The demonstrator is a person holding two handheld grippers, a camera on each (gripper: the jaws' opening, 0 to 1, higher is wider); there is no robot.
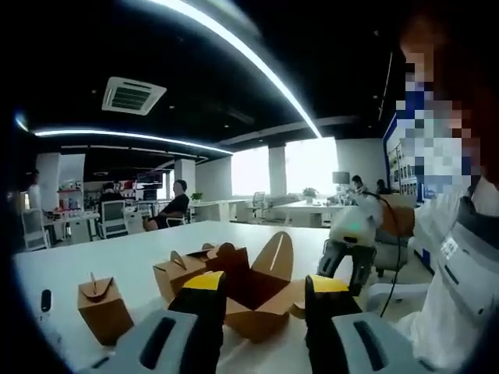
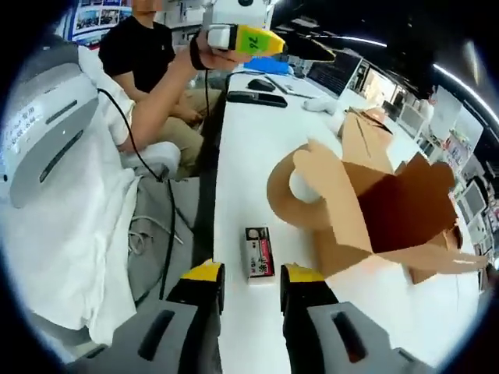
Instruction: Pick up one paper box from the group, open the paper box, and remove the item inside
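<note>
An opened brown paper box (image 1: 261, 300) stands on the white table (image 1: 117, 261) with its flaps spread, just beyond my left gripper (image 1: 265, 290), which is open. Two closed brown boxes (image 1: 101, 305) (image 1: 176, 273) sit to its left. In the right gripper view the same open box (image 2: 390, 214) lies to the right, empty inside. A small white, red and black packet (image 2: 259, 253) lies flat on the table just past my right gripper (image 2: 252, 279), whose jaws stand open. The right gripper (image 1: 348, 261) also hangs over the table's right edge.
The table edge (image 2: 216, 187) runs close to the packet. A person in white (image 2: 70, 210) sits beside it. A person in a black shirt (image 2: 144, 47) holds a device with a yellow-green label (image 2: 249, 39). A dark keyboard (image 2: 257, 98) and mouse (image 2: 261, 84) lie farther along.
</note>
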